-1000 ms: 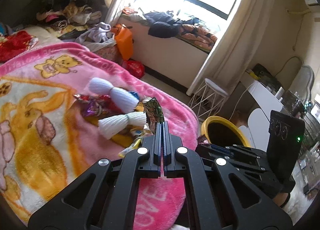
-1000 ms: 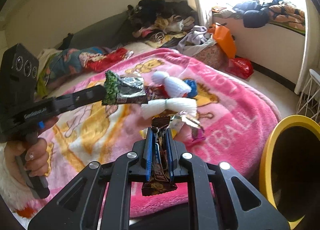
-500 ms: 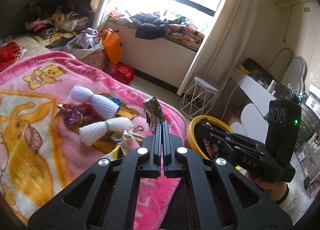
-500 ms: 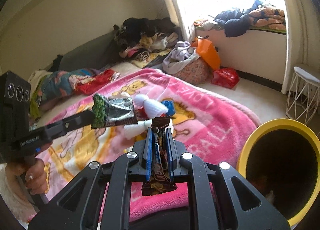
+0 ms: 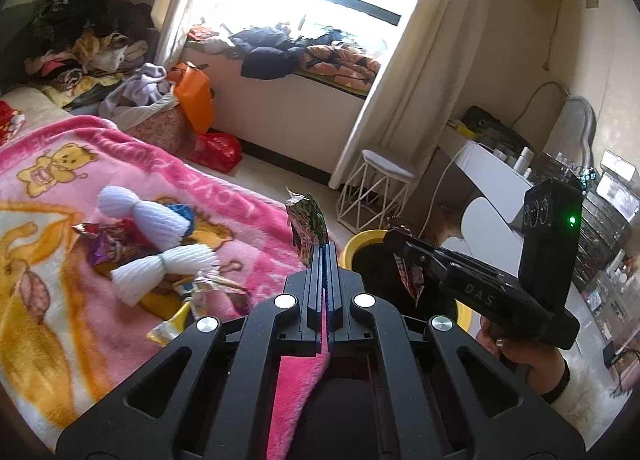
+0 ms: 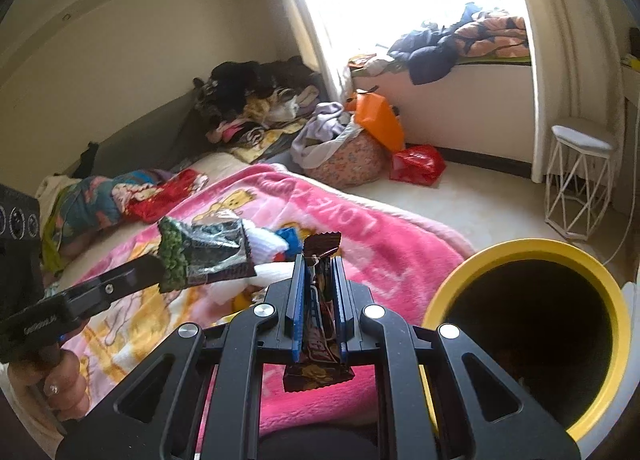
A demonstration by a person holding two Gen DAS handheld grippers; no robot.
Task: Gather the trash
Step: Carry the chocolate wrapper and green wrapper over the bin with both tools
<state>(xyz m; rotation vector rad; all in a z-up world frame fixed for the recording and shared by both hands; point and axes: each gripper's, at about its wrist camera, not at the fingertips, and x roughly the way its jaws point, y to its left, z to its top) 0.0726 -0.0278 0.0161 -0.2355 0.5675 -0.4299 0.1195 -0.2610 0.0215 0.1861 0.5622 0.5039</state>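
Observation:
My left gripper (image 5: pixel 326 246) is shut on a green and silver foil snack wrapper (image 5: pixel 307 225), held above the edge of the pink blanket (image 5: pixel 224 196). The same wrapper (image 6: pixel 206 254) shows at the left of the right wrist view. My right gripper (image 6: pixel 318 260) is shut on a brown chocolate bar wrapper (image 6: pixel 318 300), which in the left wrist view (image 5: pixel 408 274) hangs over the yellow-rimmed bin (image 5: pixel 360 240). That bin (image 6: pixel 532 248) stands dark inside, just right of my right gripper. More wrappers (image 5: pixel 100 244) and white foam nets (image 5: pixel 160 266) lie on the blanket.
A white wire stool (image 5: pixel 380 188) stands by the curtain beyond the bin. A red bag (image 5: pixel 216 146), an orange bag (image 5: pixel 194 94) and a floral basket of clothes (image 6: pixel 344 158) sit on the floor by the window ledge. A white desk (image 5: pixel 496 180) is at the right.
Both grippers have swung right, away from the blanket and toward the yellow bin, each still holding its wrapper. The bin fills more of the right wrist view.

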